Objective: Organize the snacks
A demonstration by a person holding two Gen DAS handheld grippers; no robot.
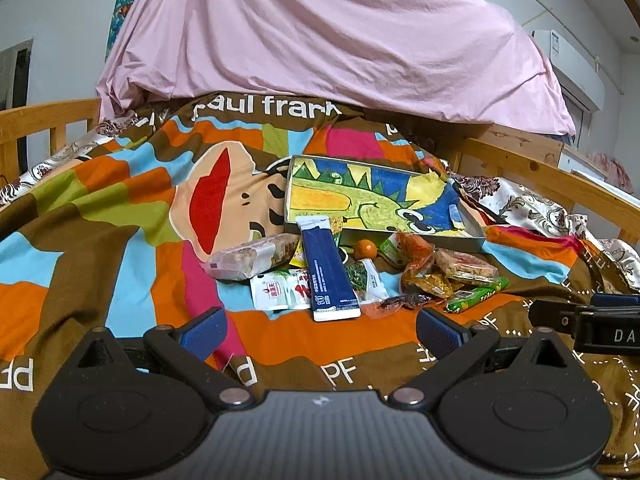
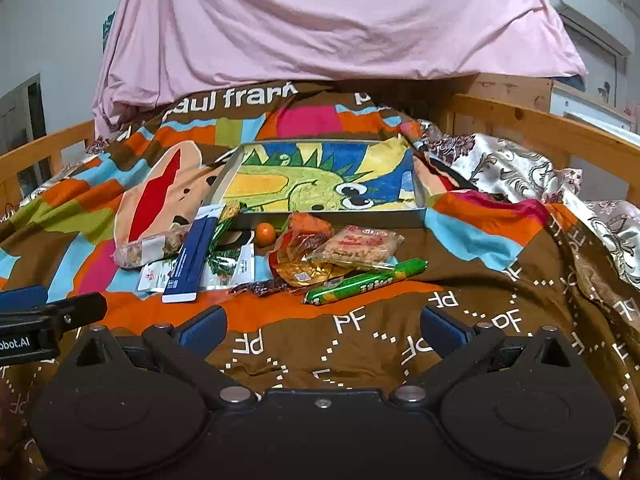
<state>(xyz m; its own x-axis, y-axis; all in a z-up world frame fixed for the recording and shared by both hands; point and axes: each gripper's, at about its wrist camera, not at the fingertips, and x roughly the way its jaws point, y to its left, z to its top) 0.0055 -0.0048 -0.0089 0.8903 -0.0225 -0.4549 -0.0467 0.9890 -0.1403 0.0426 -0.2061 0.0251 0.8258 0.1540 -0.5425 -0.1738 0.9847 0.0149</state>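
I judge I am at the very start of the sorting: nothing lies in the shallow box point(image 2: 420, 200) with the green dinosaur drawing on its floor, and all the snacks sit in a loose heap just in front of its near wall, on the colourful bedspread point(image 1: 100, 208). My left gripper point(image 1: 320, 330) and right gripper point(image 2: 324, 326) both hang short of the heap with their jaws wide apart and nothing between them. Taking the box as my landmark: the long dark-blue sachet point(image 1: 329, 268) leans against its near-left corner and runs toward me over some white packets; a clear-wrapped cake point(image 1: 248, 260) lies to the left of that; a small orange fruit point(image 2: 265, 234) sits right against the near wall; in front of the wall's middle are crumpled orange wrappers and a flat rice-cracker pack point(image 2: 360, 246), with the green sausage stick point(image 2: 366, 282) nearest me. That stick looks like the easiest first pick for my right claw, since it lies at the heap's edge; it calls for a reach forward and a grip across its narrow body.
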